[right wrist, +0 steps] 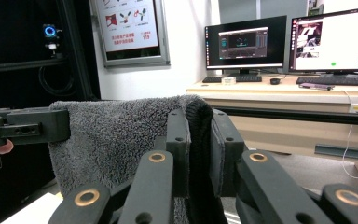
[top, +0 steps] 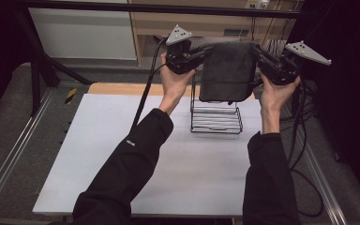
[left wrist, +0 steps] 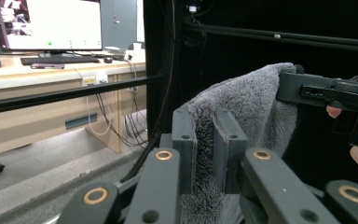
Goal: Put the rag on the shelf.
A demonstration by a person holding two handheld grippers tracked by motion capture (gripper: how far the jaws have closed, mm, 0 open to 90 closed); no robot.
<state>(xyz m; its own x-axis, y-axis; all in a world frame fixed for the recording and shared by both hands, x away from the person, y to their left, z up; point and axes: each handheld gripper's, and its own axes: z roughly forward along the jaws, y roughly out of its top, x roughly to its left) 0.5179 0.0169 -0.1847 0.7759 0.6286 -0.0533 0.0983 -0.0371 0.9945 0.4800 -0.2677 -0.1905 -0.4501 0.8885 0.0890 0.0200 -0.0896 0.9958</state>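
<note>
A dark grey towel (top: 228, 70) hangs stretched between my two grippers, held up in the air above a black wire rack (top: 215, 115). My left gripper (top: 207, 50) is shut on the towel's upper left corner, and the cloth (left wrist: 242, 107) sits pinched between its jaws. My right gripper (top: 257, 50) is shut on the upper right corner, where the fabric (right wrist: 116, 135) folds between its jaws. The towel's lower edge covers the top of the rack in the high view. Each gripper view also shows the other gripper at the far corner.
The rack stands at the back of a white table top (top: 183, 159). A wooden strip (top: 117, 88) runs along the table's far edge. Black frame bars (top: 37, 70) stand at the left. Cables (top: 304, 154) trail down at the right. Desks with monitors (right wrist: 247, 44) lie beyond.
</note>
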